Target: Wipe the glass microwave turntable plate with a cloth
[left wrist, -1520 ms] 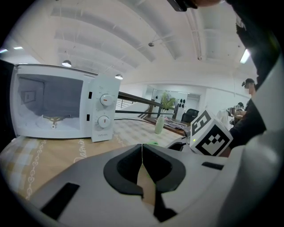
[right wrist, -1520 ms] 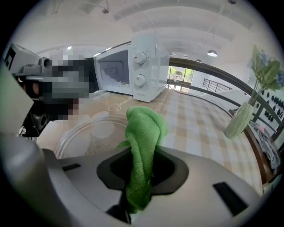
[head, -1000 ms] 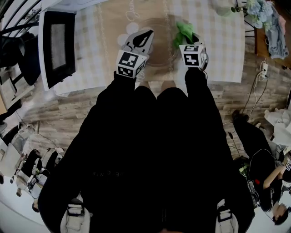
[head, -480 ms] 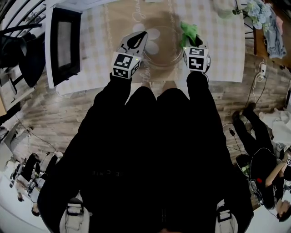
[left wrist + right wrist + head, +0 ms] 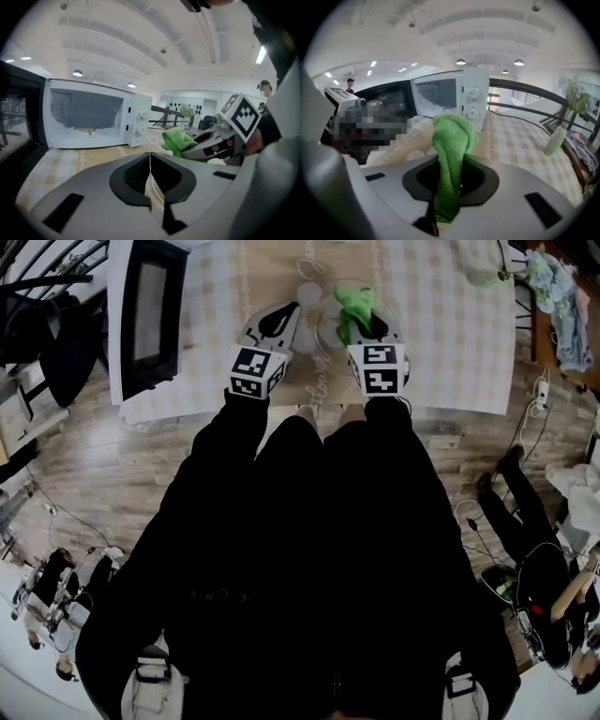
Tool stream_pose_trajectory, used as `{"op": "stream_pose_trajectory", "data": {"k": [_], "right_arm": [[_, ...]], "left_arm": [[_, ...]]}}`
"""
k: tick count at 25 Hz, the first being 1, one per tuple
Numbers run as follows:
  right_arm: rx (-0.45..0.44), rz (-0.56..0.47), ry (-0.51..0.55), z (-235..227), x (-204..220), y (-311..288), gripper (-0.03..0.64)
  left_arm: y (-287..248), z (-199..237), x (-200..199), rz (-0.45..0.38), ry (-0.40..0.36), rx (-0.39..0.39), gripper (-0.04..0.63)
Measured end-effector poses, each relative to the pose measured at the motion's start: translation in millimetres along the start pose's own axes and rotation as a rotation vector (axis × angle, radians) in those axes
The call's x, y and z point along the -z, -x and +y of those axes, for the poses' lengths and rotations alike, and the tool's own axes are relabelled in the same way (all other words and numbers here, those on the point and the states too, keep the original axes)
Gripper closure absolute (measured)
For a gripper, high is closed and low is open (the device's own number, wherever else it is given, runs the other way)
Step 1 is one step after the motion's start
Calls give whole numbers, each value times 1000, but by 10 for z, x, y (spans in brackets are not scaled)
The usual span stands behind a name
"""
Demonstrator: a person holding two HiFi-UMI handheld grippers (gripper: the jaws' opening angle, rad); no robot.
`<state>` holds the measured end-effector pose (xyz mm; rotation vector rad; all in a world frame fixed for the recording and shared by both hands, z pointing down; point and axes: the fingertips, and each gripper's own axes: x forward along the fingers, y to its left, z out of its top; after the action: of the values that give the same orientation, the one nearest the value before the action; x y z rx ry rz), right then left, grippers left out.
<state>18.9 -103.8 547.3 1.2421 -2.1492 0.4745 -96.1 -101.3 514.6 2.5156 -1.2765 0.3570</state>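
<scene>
head view: a person in black sleeves holds both tools over a table [image 5: 450, 343] spread with a checked cloth. the left gripper [image 5: 281, 317] reaches to the left rim of the glass turntable plate [image 5: 325, 324], which sits between the two tools. the right gripper [image 5: 364, 326] carries a green cloth [image 5: 354, 306] at the plate's right side. a microwave [image 5: 150, 306] stands at the table's left end with its door open.

left gripper view: the jaws are closed on the plate's edge [image 5: 153, 190], a thin clear strip pinched between them. beyond are the open white microwave [image 5: 93, 117] and the other tool with the green cloth [image 5: 177, 140].

right gripper view: the jaws are clamped on the green cloth [image 5: 451, 159], which bunches up above them. behind it stands the microwave [image 5: 464, 101]; a vase [image 5: 555, 138] with a plant is on the right.
</scene>
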Motion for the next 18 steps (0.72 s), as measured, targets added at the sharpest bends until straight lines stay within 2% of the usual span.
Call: {"op": "stream_pose_trajectory", "data": {"k": [10, 18], "right_arm": [[-182, 29, 40, 1019, -58, -281, 528], [-204, 142, 64, 1181, 339, -515, 528]], "left_arm": [[305, 271, 193, 11, 31, -47, 574], [394, 330, 299, 27, 40, -48, 574]]}}
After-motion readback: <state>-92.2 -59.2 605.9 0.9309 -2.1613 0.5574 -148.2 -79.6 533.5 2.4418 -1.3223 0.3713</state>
